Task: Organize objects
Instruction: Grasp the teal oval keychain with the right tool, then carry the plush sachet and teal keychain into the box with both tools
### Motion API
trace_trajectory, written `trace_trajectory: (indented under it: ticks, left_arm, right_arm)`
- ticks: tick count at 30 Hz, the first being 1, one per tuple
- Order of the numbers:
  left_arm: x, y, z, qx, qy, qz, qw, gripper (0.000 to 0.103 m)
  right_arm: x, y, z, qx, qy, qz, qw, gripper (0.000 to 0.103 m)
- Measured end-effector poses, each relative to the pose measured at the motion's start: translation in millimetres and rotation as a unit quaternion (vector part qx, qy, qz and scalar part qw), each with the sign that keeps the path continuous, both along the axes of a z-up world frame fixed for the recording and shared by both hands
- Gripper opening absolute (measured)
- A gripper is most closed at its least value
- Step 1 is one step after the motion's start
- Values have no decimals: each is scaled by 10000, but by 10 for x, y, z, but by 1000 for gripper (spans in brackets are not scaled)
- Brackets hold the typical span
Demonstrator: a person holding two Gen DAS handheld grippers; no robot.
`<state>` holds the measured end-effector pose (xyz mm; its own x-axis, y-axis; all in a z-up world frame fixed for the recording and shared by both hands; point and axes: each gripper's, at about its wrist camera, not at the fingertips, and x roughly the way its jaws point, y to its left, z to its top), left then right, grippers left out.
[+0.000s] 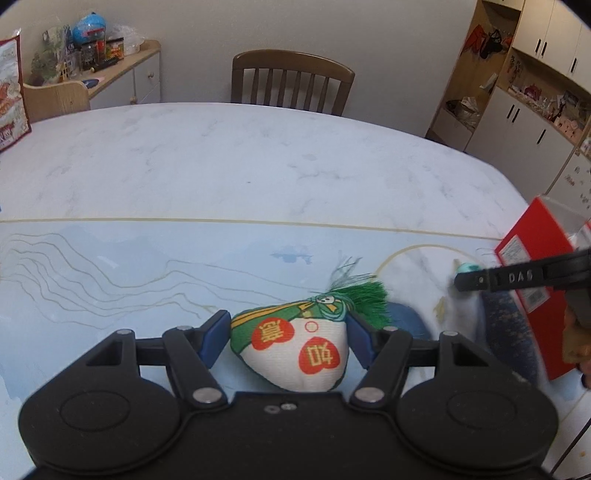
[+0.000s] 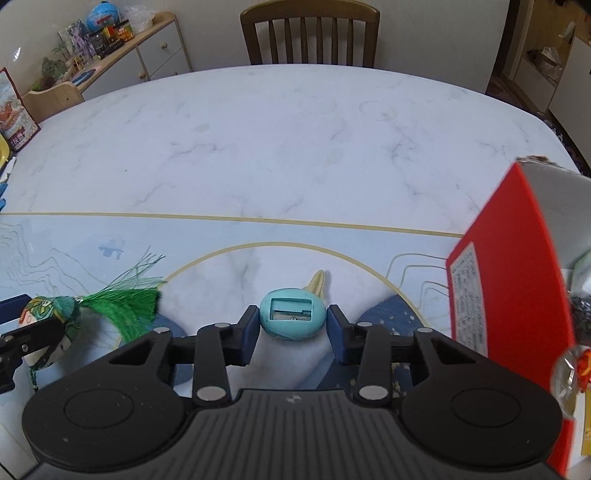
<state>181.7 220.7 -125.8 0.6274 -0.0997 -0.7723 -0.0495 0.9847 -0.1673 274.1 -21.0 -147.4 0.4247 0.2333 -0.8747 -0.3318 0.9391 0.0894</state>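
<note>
My left gripper (image 1: 288, 339) pinches a stuffed fabric sachet (image 1: 295, 354), white with red hearts and a green tassel (image 1: 365, 299), its blue pads (image 1: 214, 339) pressed against both sides just above the marble table (image 1: 258, 158). My right gripper (image 2: 291, 325) clamps a turquoise egg-shaped pencil sharpener (image 2: 292, 318), blade slot facing me. A red cardboard box (image 2: 513, 295) stands just to the right. A wooden chair (image 2: 309, 33) sits at the far edge.

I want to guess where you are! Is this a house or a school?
Most likely a home dining room: a big marble-look table, a wooden dining chair behind it, and a sideboard cluttered with toys.
</note>
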Motion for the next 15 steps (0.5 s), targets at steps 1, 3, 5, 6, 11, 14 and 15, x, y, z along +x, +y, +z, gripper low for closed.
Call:
trace_trajectory:
  ticks: [1, 3, 5, 6, 11, 14, 15]
  left_arm:
    - [-1, -4, 34, -84, -4, -6, 10000, 66]
    - [-4, -31, 116, -181, -54, -42, 9998, 66]
    - [-11, -85, 200, -236, -132, -99, 9996, 66]
    - [-17, -115, 242, -271, -160, -126, 9994, 66]
    - [-51, -293, 446, -364, -273, -314, 9985, 66]
    - [-67, -432, 558, -347, -334, -440, 9979, 66]
    - [-75, -480, 599, -344, -363, -481, 9976, 66]
  right_arm:
    - [-33, -20, 33, 31, 2, 12, 10000, 38]
    - [-111, -61, 103, 67, 12, 42, 10000, 38]
    - [-196, -114, 184, 120, -2, 67, 9999, 38]
    - [-240, -147, 228, 162, -9, 81, 9998, 38]
    - [-448, -320, 469, 352, -133, 71, 9993, 38]
    - [-556, -446, 624, 469, -246, 55, 9986, 38]
    - [-592, -486, 675, 492, -288, 53, 9984, 38]
